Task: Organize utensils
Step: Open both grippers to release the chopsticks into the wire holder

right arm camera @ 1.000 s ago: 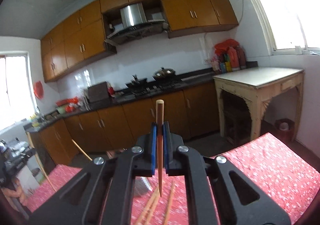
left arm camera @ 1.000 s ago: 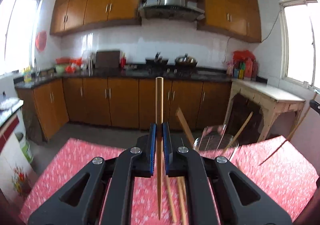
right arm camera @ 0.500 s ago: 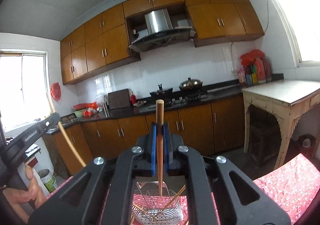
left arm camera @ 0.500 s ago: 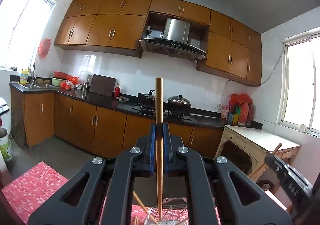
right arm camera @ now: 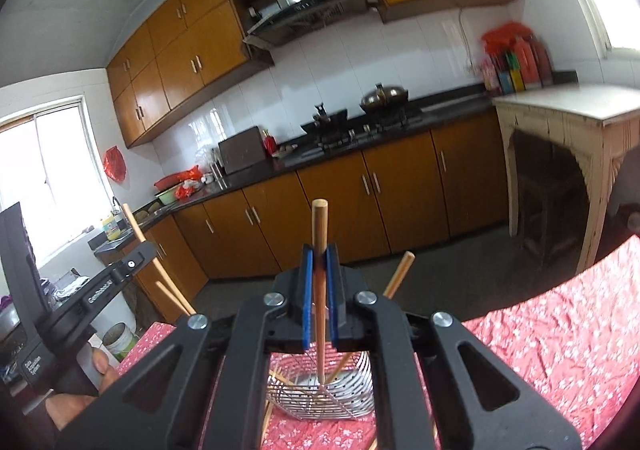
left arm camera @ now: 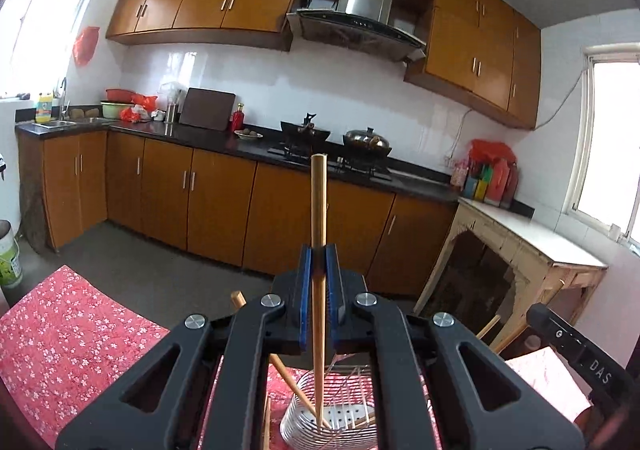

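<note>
My left gripper [left arm camera: 319, 302] pinches a chopstick [left arm camera: 319, 234] upright at frame centre; my right gripper [right arm camera: 319, 298] clamps another chopstick [right arm camera: 319, 250]. Both tips sit in the wire utensil basket [left arm camera: 352, 426], bottom centre.

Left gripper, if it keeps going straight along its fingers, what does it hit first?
Probably nothing nearby. The left gripper, shut on a wooden chopstick, points across open floor at the brown lower cabinets. The wire utensil basket sits below that line, though depth is unclear.
</note>
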Demonstrator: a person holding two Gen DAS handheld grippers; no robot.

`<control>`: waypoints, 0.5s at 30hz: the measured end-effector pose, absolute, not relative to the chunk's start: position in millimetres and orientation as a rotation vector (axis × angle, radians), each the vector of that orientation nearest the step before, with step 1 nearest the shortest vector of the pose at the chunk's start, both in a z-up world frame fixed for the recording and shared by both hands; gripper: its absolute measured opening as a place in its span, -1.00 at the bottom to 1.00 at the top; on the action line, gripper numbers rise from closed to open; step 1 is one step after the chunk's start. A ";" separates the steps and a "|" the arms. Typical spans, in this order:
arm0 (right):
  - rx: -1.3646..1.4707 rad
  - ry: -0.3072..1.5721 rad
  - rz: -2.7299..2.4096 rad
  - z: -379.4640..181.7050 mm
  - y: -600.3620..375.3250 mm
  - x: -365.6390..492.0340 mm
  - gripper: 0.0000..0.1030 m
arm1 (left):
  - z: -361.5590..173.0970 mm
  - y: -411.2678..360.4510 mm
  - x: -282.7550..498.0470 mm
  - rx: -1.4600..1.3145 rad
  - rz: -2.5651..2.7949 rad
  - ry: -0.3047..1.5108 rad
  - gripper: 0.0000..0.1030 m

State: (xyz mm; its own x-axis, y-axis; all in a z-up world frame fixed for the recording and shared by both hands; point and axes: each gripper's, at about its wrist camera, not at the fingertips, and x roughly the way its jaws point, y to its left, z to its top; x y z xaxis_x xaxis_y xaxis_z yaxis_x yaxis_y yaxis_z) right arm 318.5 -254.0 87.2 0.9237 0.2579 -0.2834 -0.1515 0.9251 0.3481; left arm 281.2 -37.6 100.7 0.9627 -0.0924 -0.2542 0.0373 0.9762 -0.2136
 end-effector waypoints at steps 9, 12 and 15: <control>0.360 0.411 0.182 63.6 -259.5 337.2 -0.77 | 89.9 -43.2 293.9 -0.174 -0.075 0.338 -0.86; 0.357 0.401 0.146 64.0 -267.6 328.7 -0.62 | 91.4 -39.0 291.9 -0.173 -0.073 0.345 -0.82; 0.349 0.379 0.115 69.6 -274.6 318.2 -0.45 | 97.9 -30.7 283.7 -0.175 -0.058 0.336 -0.39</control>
